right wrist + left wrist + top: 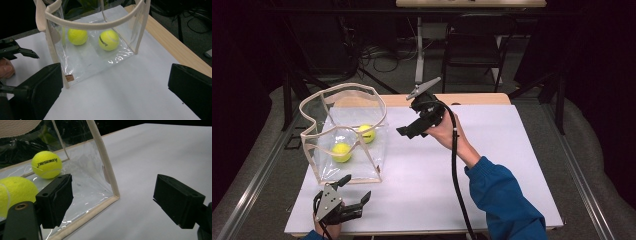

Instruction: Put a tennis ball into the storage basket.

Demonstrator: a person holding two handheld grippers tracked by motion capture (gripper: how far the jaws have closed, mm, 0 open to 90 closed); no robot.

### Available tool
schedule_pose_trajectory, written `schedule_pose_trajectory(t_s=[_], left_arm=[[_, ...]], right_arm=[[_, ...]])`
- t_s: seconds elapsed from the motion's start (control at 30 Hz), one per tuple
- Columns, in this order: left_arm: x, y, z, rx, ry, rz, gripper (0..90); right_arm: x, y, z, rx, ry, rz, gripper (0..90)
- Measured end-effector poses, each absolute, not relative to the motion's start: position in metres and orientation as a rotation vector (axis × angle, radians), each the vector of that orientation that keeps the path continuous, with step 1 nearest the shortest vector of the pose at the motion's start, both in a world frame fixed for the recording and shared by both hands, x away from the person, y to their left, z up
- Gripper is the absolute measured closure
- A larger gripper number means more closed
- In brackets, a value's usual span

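Observation:
A clear plastic bag (362,167) with beige trim stands upright and open-topped on the left of the white table. Two yellow tennis balls (342,152) (367,133) lie on its floor. My left gripper (357,187) rests low at the table's front left, just before the bag's near corner, open and empty. In the left gripper view the bag's corner trim (105,162) and both balls (46,164) (13,192) lie ahead. My right gripper (408,131) hangs above the table's middle, aimed at the bag, open and empty. Its view shows the bag's rim (100,23) and the balls (77,36) (108,40).
A white sheet (492,150) covers the table, and a wooden strip (472,98) shows along the far edge. Behind the table stand a chair (474,47) and a stand's post (419,50) among floor cables. The right gripper's cable (456,165) trails across the table.

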State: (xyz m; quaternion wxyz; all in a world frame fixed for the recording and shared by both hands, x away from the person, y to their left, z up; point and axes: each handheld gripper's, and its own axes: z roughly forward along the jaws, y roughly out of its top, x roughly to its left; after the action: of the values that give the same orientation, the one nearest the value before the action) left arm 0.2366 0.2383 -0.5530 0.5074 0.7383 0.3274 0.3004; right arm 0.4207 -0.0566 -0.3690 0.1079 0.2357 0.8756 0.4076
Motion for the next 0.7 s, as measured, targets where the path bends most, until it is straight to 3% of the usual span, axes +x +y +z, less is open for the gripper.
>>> schedule_pose_trajectory(t_s=[0.7], left_arm=[[0.237,0.238,-0.553,1.786,0.779,0.724,16.0]], right_arm=[[0.397,-0.098,-0.391,0.733,2.548,1.18,0.0]])
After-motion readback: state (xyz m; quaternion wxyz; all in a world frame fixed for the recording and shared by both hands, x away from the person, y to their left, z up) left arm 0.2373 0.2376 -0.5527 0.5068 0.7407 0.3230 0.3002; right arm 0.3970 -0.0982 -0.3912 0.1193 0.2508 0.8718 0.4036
